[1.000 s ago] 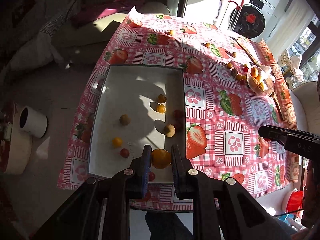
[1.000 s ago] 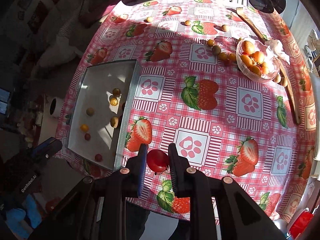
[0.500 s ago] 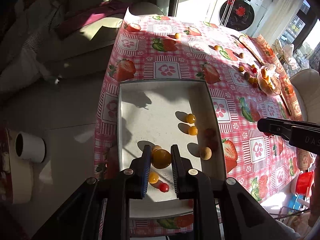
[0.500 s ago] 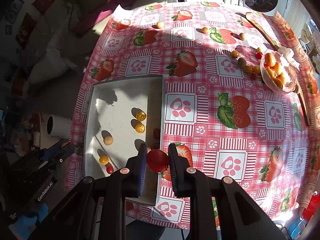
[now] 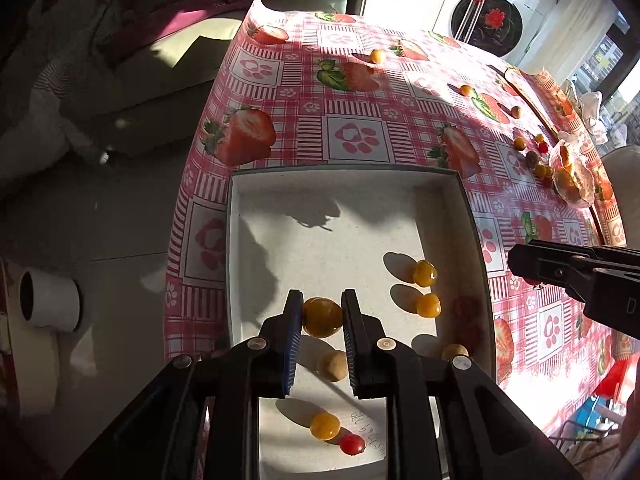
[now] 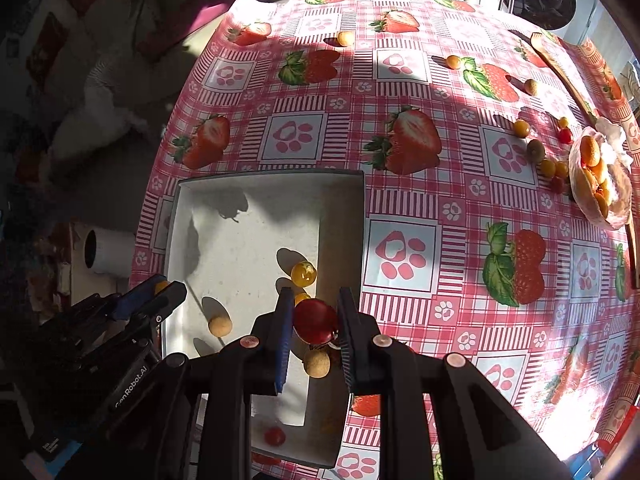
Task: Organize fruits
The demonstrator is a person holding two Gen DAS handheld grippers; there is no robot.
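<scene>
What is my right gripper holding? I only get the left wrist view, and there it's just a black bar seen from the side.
Observer: The right gripper is shut on a red tomato.
Operator: Is it lined up with the tray?
Observer: In the right wrist view the tomato sits over the white tray's shaded right side, with a tan fruit just beneath it in the picture.
Operator: What's in the far bowl?
Observer: The clear bowl holds several oval orange fruits.
</scene>
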